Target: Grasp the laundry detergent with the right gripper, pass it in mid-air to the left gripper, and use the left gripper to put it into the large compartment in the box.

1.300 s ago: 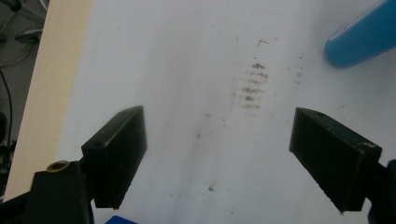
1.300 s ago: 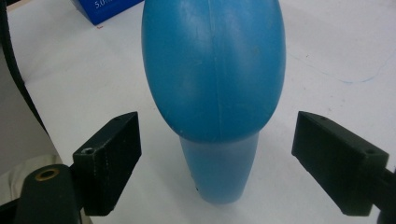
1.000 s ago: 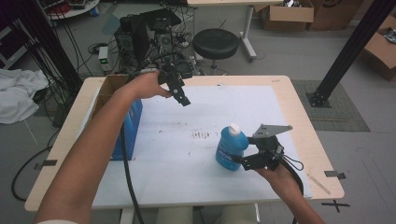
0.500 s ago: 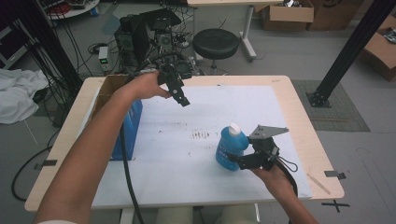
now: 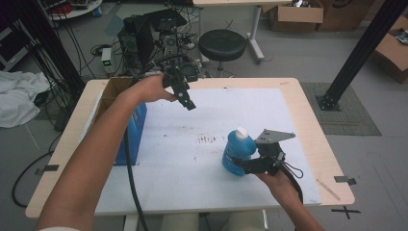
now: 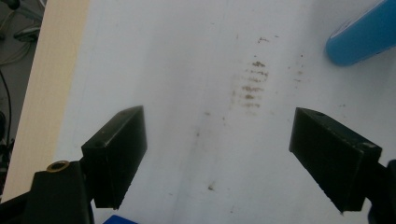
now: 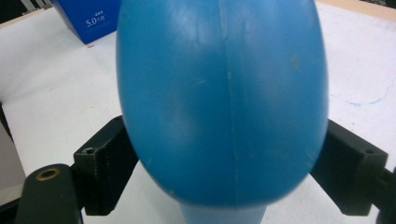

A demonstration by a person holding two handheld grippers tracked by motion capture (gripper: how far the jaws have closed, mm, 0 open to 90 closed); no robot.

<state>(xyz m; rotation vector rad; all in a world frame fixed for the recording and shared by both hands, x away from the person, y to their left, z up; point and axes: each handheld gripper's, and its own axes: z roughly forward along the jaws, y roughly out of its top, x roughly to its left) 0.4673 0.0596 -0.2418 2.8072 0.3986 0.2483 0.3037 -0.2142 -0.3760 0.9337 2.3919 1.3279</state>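
A blue bottle (image 5: 237, 151) with a white cap stands upright on the white mat, right of centre and toward the front. My right gripper (image 5: 242, 166) comes in from the right and is shut on its lower body. In the right gripper view the bottle (image 7: 219, 93) sits between both jaws, which press on its sides. My left gripper (image 5: 188, 103) is held in the air over the back left of the mat, open and empty. In the left gripper view its jaws (image 6: 219, 154) stand wide apart, with the bottle (image 6: 359, 37) far off at the top right.
A blue box (image 5: 136, 126) stands along the mat's left edge, with an open cardboard box (image 5: 111, 89) behind it. Brown smudges (image 5: 208, 139) mark the middle of the white mat (image 5: 192, 168). A black stool (image 5: 222, 45) and cabled equipment sit beyond the table's far edge.
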